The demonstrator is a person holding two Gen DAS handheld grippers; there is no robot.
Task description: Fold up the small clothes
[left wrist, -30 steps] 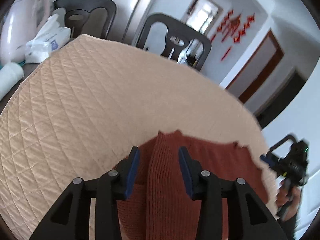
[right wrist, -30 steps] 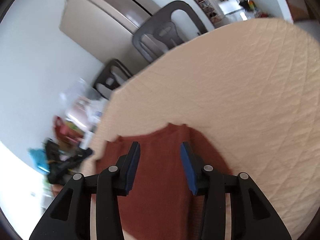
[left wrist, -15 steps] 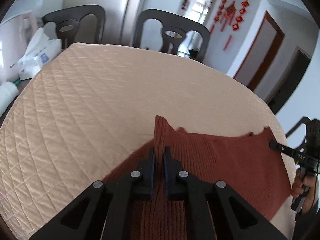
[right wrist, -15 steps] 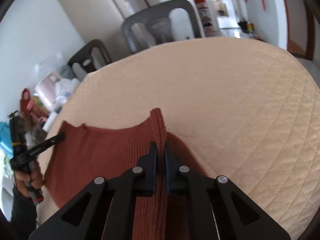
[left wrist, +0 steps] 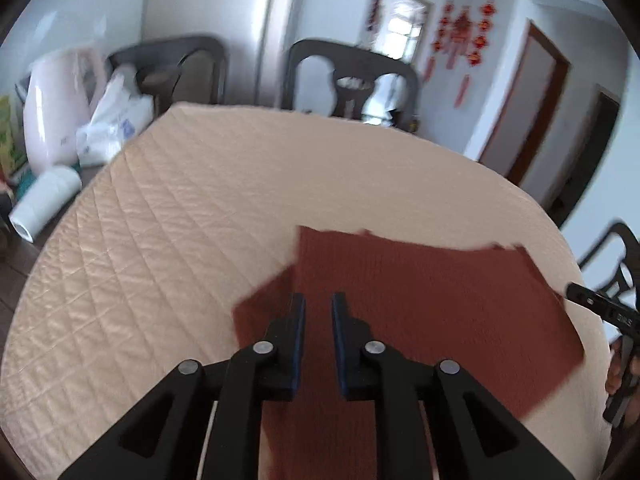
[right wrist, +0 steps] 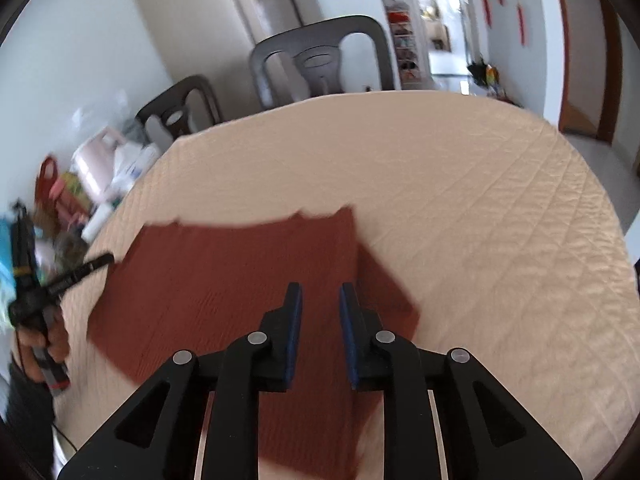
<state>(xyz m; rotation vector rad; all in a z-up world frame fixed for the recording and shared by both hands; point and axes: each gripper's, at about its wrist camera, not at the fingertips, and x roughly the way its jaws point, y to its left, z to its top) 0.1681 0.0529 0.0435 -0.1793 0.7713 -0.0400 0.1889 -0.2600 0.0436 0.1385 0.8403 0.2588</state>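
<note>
Item: rust-red knit garment [left wrist: 420, 292], lying on the quilted beige table cover [left wrist: 168, 240], towards the near edge.

Change noted: half a second ago each gripper was clamped on a raised ridge of the cloth. The jaws of both have just been opening, and the ridges are gone; the garment lies flat, with one folded layer over another (a darker flap [right wrist: 384, 288] shows from under the top layer at each side). The left gripper [left wrist: 318, 306] and the right gripper [right wrist: 320, 294] both stand slightly parted above the fabric, pinching nothing. Both views are blurred.

Reading: a fold has probably just been laid and let go. The far edge [right wrist: 256, 222] is a little ragged, so squaring up or a further fold likely remains.

Surroundings:
- two dark chairs [left wrist: 352, 76] at the far side of the table
- white paper roll [left wrist: 44, 204], a pale pink appliance [left wrist: 56, 116] and a white plastic packet [left wrist: 116, 124], all off the cover to the left
- a hand [right wrist: 44, 344] holding the other gripper's handle, at the left edge of the right wrist view
- red hanging decorations [left wrist: 464, 32] on the far wall

Obstructions: none on the cover near the garment (the clutter sits well apart).
</note>
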